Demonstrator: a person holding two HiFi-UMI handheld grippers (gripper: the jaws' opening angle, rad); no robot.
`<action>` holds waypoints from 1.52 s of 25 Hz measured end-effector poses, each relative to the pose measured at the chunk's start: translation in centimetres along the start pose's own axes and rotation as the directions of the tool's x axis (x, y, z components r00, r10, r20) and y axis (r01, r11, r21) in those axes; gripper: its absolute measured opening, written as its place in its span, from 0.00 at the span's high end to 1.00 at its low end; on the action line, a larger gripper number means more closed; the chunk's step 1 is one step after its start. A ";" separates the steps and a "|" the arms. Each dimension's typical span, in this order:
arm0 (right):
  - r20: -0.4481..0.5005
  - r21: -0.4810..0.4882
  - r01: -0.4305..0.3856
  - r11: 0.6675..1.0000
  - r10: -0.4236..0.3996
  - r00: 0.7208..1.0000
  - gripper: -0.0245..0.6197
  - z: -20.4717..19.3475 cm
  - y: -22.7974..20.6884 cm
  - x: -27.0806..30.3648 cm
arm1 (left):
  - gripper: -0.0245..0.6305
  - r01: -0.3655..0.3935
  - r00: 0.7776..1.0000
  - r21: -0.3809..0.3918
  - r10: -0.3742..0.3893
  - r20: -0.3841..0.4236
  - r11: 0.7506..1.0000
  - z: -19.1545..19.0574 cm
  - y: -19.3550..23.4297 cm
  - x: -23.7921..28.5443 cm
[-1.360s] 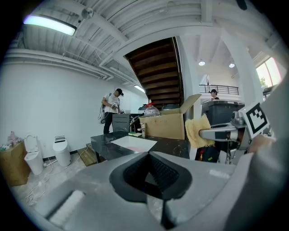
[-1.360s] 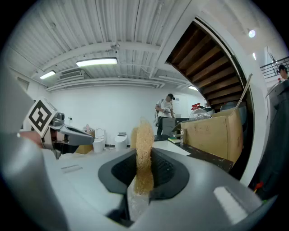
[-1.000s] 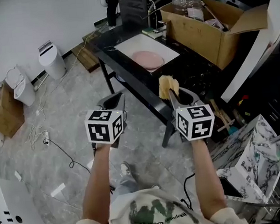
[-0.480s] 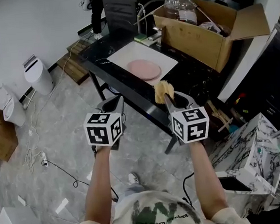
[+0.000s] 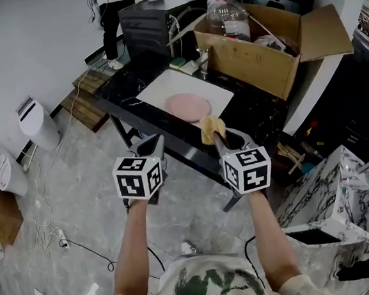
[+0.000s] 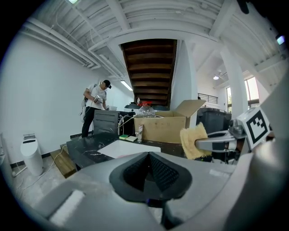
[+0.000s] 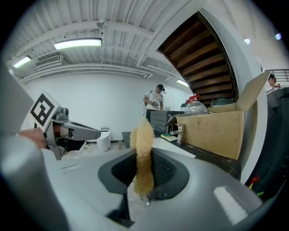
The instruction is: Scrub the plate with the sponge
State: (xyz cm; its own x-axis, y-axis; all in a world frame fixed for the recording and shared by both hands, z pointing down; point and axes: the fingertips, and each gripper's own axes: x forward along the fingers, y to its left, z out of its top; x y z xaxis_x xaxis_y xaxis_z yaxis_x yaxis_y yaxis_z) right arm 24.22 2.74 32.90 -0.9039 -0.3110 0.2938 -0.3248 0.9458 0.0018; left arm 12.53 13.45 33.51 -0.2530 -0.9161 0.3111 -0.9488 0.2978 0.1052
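Note:
A pink plate (image 5: 188,106) lies on a white mat (image 5: 160,91) on the black table (image 5: 125,91). My right gripper (image 5: 217,137) is shut on a yellow sponge (image 5: 212,128), held in the air at the table's near edge, short of the plate. In the right gripper view the sponge (image 7: 143,153) stands upright between the jaws. My left gripper (image 5: 153,142) hangs beside it over the floor, shut with nothing in it. In the left gripper view its pads (image 6: 149,167) meet, and the sponge (image 6: 193,142) shows to the right.
An open cardboard box (image 5: 260,53) with a large water bottle (image 5: 228,18) sits at the table's far right. A dark cabinet (image 5: 151,24) and a person (image 5: 111,5) stand behind. White bins (image 5: 38,124) and cables lie on the floor at left, marbled boards (image 5: 329,189) at right.
The whole view has closed in on the table. Both grippers have come nearer its front edge, the sponge still held in the right one.

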 end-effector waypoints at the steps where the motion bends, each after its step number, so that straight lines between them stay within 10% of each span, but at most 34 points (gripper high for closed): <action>1: -0.001 0.000 0.004 1.000 -0.004 1.000 0.87 0.1 0.1 0.5 | 0.96 0.006 1.000 0.000 -0.006 0.000 1.000 0.1 0.4 0.2; 38: -0.031 0.088 0.108 0.990 -0.106 0.994 0.87 0.8 -6.4 17.4 | 0.96 0.156 0.987 0.014 -0.155 -0.044 0.988 2.6 9.1 17.4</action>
State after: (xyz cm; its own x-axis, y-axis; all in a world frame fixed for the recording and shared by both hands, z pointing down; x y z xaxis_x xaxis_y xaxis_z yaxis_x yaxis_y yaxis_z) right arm 10.37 -8.79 37.19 -0.8553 -0.4062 0.3215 -0.4438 0.8947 -0.0502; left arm -0.95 -0.48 37.39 -0.0942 -0.9384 0.3324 -0.9793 0.1475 0.1387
